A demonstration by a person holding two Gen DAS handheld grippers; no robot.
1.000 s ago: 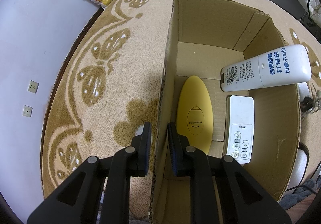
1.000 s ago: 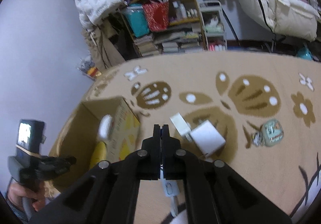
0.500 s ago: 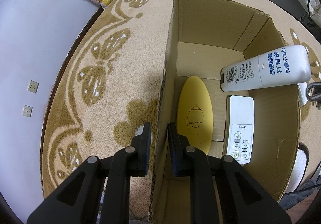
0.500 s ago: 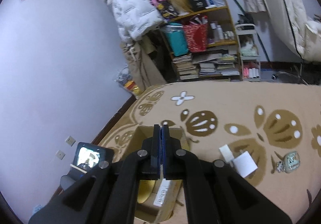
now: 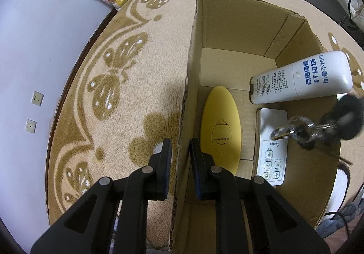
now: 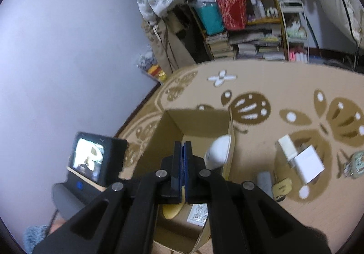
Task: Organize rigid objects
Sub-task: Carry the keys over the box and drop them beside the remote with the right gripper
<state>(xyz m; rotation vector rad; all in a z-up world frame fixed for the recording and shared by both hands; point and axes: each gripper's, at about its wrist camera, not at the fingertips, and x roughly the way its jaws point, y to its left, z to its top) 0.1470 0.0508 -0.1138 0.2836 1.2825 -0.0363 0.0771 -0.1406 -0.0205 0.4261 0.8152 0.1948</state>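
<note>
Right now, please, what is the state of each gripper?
Left gripper: partly closed astride the cardboard box wall; contact cannot be told.
Right gripper: closed; a keyring hangs over the box.

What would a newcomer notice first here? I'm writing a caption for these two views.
The open cardboard box on the butterfly rug dominates, with the left gripper straddling its near wall. Inside lie a yellow oval remote and a flat white remote, while a larger white remote leans on the right wall. A blurred keyring hangs over the box; the right gripper above it is shut.
</note>
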